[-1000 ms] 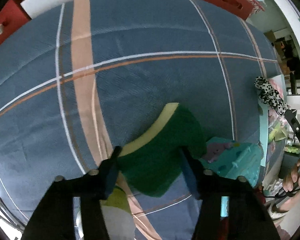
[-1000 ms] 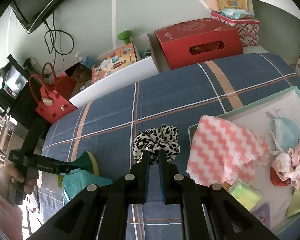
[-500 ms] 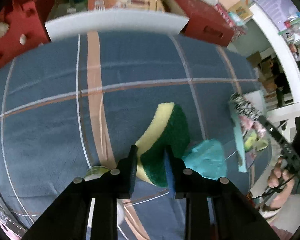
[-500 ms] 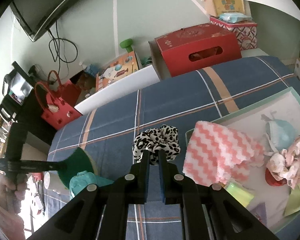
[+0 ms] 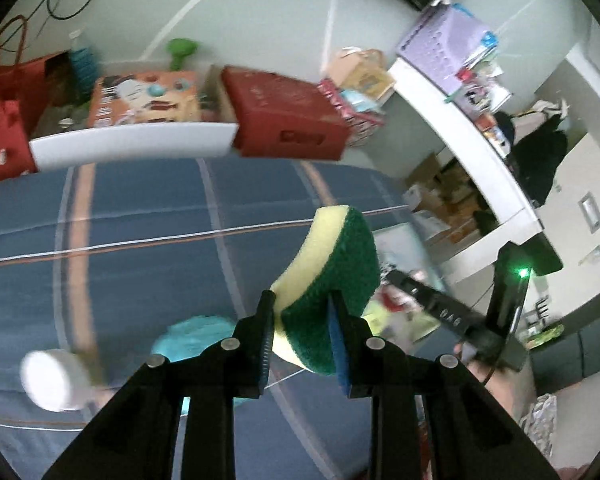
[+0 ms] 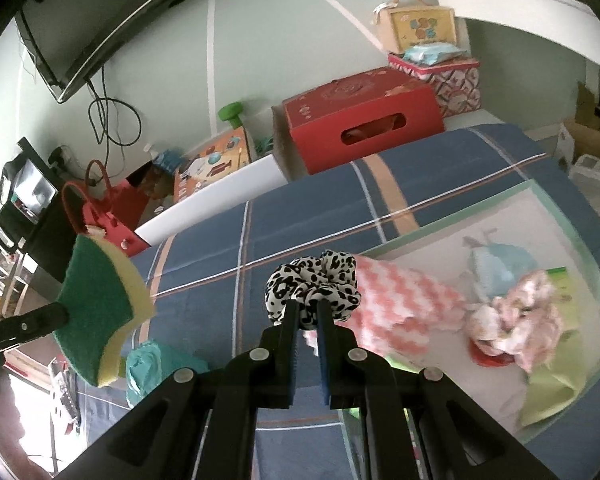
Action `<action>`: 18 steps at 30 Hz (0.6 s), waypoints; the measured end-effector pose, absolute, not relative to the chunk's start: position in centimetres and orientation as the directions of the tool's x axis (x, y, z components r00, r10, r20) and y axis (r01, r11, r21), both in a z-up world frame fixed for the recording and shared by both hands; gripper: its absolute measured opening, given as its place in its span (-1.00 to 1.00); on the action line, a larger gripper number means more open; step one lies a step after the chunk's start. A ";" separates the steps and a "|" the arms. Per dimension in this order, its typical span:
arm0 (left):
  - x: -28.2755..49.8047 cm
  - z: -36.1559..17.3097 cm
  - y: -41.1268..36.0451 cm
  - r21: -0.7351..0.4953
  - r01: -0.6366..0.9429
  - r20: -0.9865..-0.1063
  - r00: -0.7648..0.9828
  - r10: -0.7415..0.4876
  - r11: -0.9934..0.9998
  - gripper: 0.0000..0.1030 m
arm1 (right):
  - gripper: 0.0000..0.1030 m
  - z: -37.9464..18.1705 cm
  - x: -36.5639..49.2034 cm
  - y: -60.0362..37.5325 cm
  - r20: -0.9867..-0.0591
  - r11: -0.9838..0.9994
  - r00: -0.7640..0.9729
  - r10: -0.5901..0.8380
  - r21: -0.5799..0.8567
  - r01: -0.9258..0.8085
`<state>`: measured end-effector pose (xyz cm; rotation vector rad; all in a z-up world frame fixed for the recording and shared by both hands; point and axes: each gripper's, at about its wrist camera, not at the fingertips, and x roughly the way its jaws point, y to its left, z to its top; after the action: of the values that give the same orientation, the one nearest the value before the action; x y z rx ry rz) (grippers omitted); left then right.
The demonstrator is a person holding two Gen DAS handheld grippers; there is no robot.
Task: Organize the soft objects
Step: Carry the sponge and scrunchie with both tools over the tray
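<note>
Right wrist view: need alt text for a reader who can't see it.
The right gripper is shut on a leopard-print scrunchie, held above a blue plaid cloth beside a tray of soft items, including a pink zigzag towel. At left, the left gripper holds up a green and yellow sponge.

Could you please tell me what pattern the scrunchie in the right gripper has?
The scrunchie has a black-and-white leopard print, clearest in the right wrist view.
</note>
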<state>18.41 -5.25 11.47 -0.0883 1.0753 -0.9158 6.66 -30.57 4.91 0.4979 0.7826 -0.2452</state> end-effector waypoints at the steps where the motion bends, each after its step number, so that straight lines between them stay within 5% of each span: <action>1: 17.9 11.2 -6.2 -0.494 0.598 -0.703 0.153 -0.694 0.632 -0.47 | -0.82 5.0 6.3 -30.8 -0.724 0.858 0.689 -0.036 0.331 0.392; 18: 11.8 2.2 -18.1 -0.726 0.482 -0.575 -0.033 -0.818 0.491 -0.46 | -0.82 4.8 -0.5 -39.7 -0.765 0.776 0.609 -0.209 0.249 0.579</action>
<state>11.84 -18.13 2.24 -0.3521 1.2025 -1.0781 -0.45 -39.68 4.78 0.5131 0.7943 -0.4788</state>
